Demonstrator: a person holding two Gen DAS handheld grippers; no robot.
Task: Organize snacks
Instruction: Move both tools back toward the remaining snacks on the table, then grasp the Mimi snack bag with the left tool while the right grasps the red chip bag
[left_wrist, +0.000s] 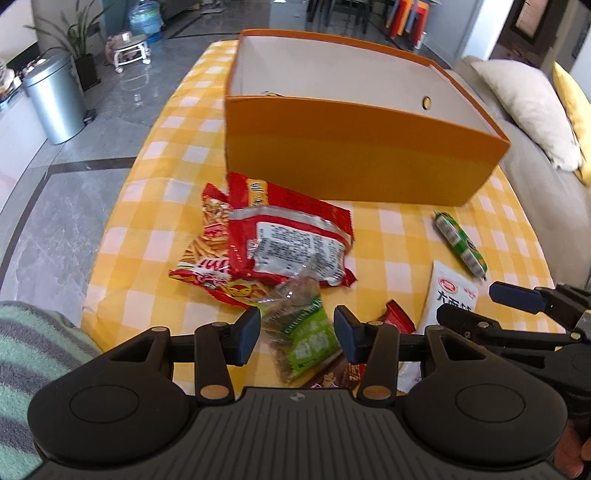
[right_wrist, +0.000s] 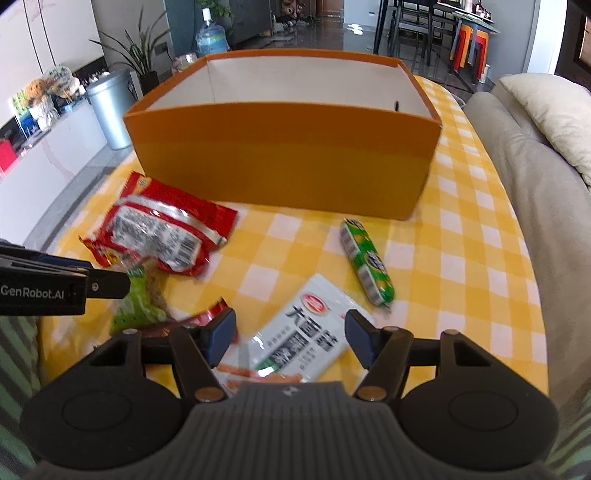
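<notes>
- Yellow-checked cloth covered my table, with the orange box at 12 o'clock, seemingly empty.
- My left gripper stood half open around the green pack, pads not pressing.
- My right gripper hung wide over the white pack, holding nothing.
- Best practice, I judged: centre each pack, pinch its body, not the crinkly edge.

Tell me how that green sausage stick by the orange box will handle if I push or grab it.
The green sausage stick is a round tube lying free on the checked cloth, so a sideways push would probably roll it. Its glossy wrap looks slippery; it seems fairly firm.
</notes>
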